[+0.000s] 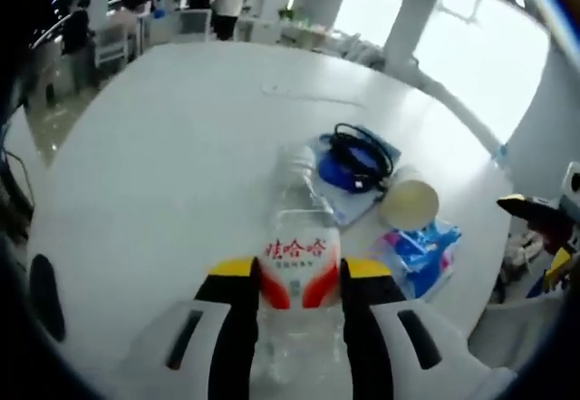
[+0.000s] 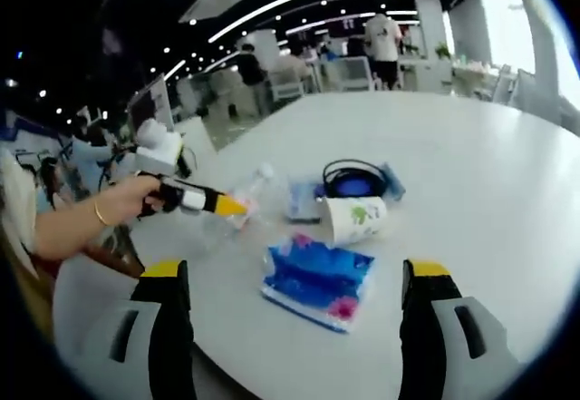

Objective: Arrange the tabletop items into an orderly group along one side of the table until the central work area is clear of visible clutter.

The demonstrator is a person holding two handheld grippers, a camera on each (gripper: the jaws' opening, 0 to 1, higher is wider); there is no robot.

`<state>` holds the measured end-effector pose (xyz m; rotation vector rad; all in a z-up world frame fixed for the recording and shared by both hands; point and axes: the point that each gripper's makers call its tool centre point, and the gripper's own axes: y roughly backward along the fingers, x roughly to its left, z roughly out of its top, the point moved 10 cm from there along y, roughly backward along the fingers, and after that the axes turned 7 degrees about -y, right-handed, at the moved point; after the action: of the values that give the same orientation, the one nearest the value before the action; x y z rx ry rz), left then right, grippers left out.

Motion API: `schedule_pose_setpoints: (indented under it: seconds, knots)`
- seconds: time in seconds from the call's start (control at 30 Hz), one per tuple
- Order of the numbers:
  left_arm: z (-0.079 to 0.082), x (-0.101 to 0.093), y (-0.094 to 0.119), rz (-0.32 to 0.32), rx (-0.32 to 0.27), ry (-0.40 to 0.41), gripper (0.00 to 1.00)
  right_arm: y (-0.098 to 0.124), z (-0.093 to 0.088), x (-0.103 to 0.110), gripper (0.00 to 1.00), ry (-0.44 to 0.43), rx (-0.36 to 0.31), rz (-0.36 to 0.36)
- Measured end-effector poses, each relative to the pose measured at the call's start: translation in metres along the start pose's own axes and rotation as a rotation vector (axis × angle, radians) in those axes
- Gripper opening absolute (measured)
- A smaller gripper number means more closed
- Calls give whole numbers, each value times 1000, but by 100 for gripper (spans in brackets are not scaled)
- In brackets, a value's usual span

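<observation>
In the left gripper view, the left gripper (image 1: 298, 282) is clamped on a clear plastic water bottle (image 1: 300, 237) with a red-and-white label, its yellow-tipped black jaws pressing the bottle's sides at 6 o'clock while the bottle lies along the white table (image 1: 163, 155) pointing toward 12 o'clock. Just past the bottle's far end, toward 1 o'clock, a coiled black cable (image 1: 361, 155) rests on a blue pouch (image 1: 349, 175). A paper cup (image 1: 409, 202) lies on its side at 3 o'clock, touching the pouch, and a blue tissue pack (image 1: 420, 253) sits just beside the cup toward 4 o'clock. In the right gripper view, the right gripper (image 2: 297, 314) stands wide open with nothing between its jaws, the tissue pack lying on the table between them, near 6 o'clock. A hand (image 2: 136, 199) at 9 o'clock holds the left gripper against the bottle.
</observation>
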<state>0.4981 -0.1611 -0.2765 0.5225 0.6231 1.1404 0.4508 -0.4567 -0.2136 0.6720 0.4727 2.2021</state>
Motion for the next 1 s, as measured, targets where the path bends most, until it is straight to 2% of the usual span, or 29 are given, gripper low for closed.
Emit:
schedule_pose_setpoints:
  seconds: [0.17,0.47,0.8,1.0]
  knots:
    - [12,-7,6,-27,-74,-41,32,-8,15,9,93,13,-14,28]
    - [18,-17,9,-76,-157,-86,32,-34,37,26,93,4,-45,114]
    - [12,-30,8,-76,-155,-127,32,-66,59,47,92,63,-85,199]
    - [10,-39,9,-86,-151,-154,32,-82,66,54,90,106,-88,219]
